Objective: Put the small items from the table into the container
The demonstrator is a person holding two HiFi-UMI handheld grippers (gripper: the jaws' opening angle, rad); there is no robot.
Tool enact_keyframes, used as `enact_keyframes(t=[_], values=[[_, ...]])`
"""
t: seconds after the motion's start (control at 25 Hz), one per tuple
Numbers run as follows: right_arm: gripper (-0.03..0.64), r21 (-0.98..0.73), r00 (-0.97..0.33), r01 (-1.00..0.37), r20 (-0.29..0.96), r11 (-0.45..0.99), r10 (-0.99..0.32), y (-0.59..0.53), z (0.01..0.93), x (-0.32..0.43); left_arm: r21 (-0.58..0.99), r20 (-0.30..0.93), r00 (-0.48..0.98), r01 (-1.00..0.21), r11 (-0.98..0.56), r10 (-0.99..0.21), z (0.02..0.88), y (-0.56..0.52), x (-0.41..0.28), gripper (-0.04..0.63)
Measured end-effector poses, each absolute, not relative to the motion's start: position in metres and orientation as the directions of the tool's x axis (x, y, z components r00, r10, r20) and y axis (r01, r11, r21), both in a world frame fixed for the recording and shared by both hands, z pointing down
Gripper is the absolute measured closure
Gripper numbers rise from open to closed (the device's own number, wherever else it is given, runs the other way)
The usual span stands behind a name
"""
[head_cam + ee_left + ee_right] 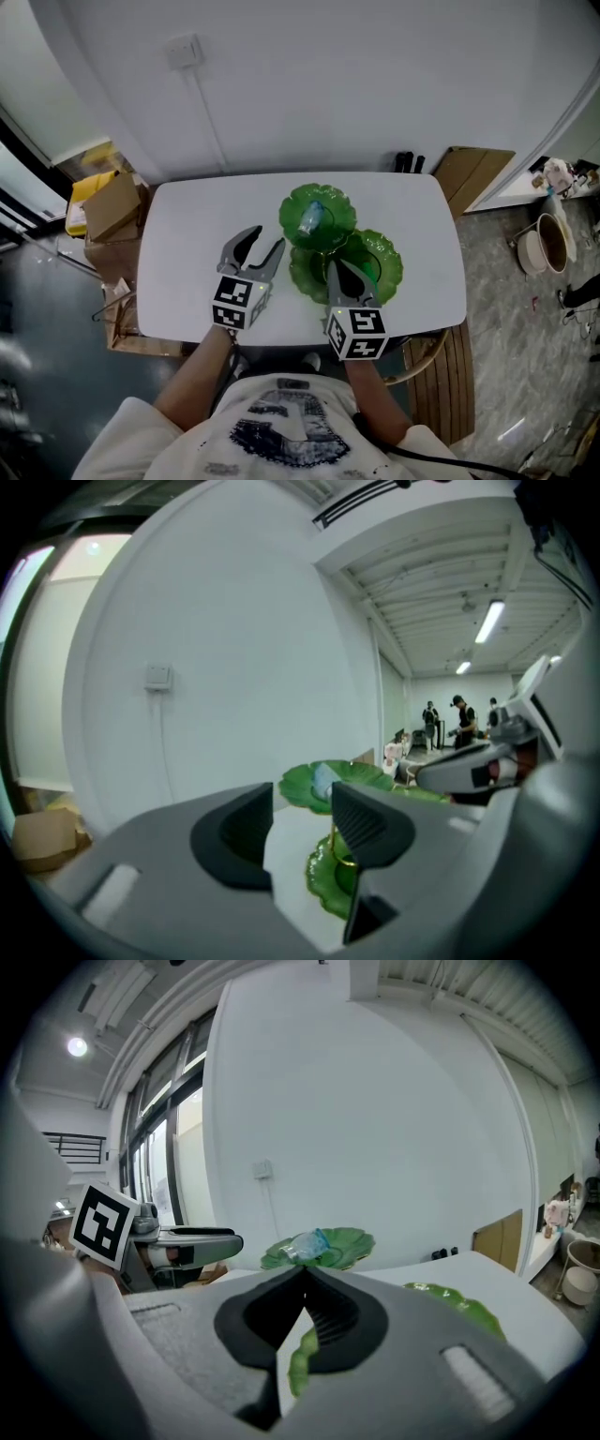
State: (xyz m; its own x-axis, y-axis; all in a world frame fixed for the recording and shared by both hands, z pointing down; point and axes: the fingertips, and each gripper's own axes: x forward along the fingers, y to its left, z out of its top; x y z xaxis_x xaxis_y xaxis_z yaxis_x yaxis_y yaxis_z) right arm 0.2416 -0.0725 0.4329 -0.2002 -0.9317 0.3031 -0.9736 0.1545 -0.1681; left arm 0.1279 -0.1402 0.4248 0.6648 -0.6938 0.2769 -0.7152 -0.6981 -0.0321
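White table (pixel 187 225) bears a green tiered dish (pixel 339 201) holding a small item (pixel 310 221); the empty left claw (pixel 266 239), jaws apart, or the closed right claw (pixel 335 272) might knock it over.

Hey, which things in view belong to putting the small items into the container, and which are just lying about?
Part of the job:
green tiered leaf dish
pale blue small item in its top tier
white table
left hand-held gripper, open
right hand-held gripper, shut

Just lying about:
cardboard box left of the table
flat cardboard sheet by the wall
bucket on the floor
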Motion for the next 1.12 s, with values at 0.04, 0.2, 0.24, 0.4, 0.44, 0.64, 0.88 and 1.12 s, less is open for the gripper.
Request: enact_keyframes(t=[0.04, 0.2, 0.24, 0.4, 0.44, 0.64, 0.88, 1.12], values=[[0.617, -0.167, -0.211, -0.972, 0.304, 0.166, -0.929, -0.074, 0.433, 0.231, -0.028, 0.274, 0.656, -0.725, -0.688, -0.703, 0.425, -0.140, 0.116, 0.416], [0.617, -0.164, -0.258, -0.962, 0.300, 0.217, -0.918, -0.079, 0.432, 0.189, -0.022, 0.267, 0.624, -0.758, -0.652, -0.734, 0.426, -0.138, 0.071, 0.417], [0.617, -0.164, -0.269, -0.960, 0.301, 0.228, -0.915, -0.080, 0.432, 0.178, -0.019, 0.266, 0.617, -0.765, -0.644, -0.741, 0.426, -0.137, 0.060, 0.417], [0.617, -0.160, -0.303, -0.951, 0.307, 0.266, -0.902, -0.084, 0.432, 0.137, -0.011, 0.272, 0.590, -0.788, -0.616, -0.760, 0.427, -0.135, 0.016, 0.417], [0.617, -0.158, -0.311, -0.949, 0.307, 0.274, -0.899, -0.085, 0.432, 0.128, -0.009, 0.273, 0.585, -0.793, -0.610, -0.764, 0.428, -0.135, 0.006, 0.417], [0.617, -0.149, -0.338, -0.940, 0.309, 0.306, -0.889, -0.088, 0.429, 0.089, -0.002, 0.257, 0.554, -0.819, -0.574, -0.792, 0.427, -0.137, -0.039, 0.418], [0.617, -0.148, -0.348, -0.937, 0.314, 0.317, -0.883, -0.090, 0.431, 0.056, 0.003, 0.243, 0.542, -0.830, -0.558, -0.805, 0.428, -0.135, -0.076, 0.436], [0.617, -0.152, -0.350, -0.936, 0.318, 0.316, -0.881, -0.093, 0.434, 0.022, 0.001, 0.258, 0.552, -0.821, -0.571, -0.793, 0.430, -0.130, -0.105, 0.477]])
